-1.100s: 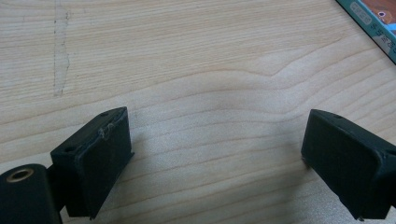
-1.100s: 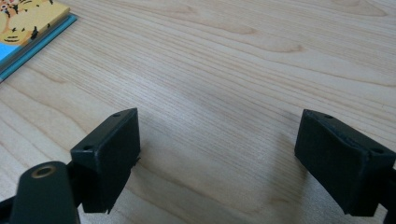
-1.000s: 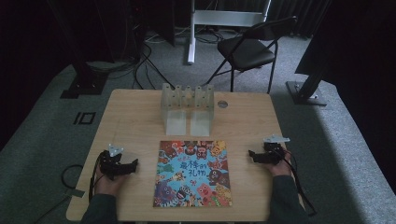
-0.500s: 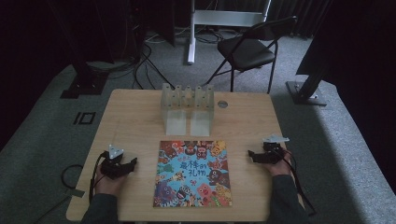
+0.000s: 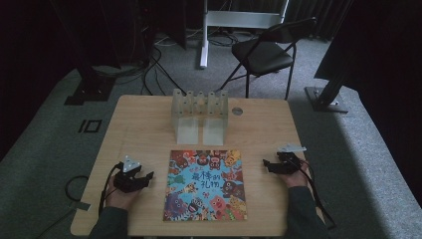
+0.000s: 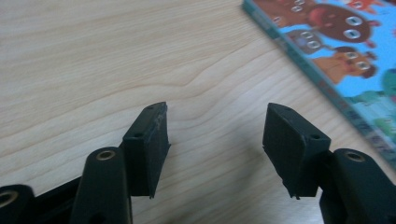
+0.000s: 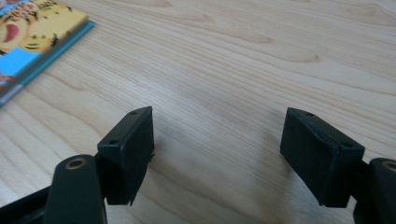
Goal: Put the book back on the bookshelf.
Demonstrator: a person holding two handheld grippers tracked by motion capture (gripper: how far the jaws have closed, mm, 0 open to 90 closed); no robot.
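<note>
A colourful picture book (image 5: 205, 185) lies flat at the front middle of the wooden table (image 5: 144, 119). My left gripper (image 5: 148, 178) rests on the table left of the book and points toward it. In the left gripper view my left gripper (image 6: 215, 140) has its jaws apart over bare wood, with the book's (image 6: 336, 42) edge ahead at the upper right. My right gripper (image 5: 267, 165) lies right of the book, also aimed at it. Its jaws (image 7: 217, 149) stand wide with nothing between them, and the book's (image 7: 32, 28) corner is at the upper left. Both pairs of jaws have just been closing somewhat.
A clear plastic rack (image 5: 200, 114) with upright slots stands at the back middle of the table. A small round disc (image 5: 237, 111) lies to its right. Behind the table stand a folding chair (image 5: 266, 52) and a white stand (image 5: 204, 35). Cables (image 5: 74, 191) trail off the table's left edge.
</note>
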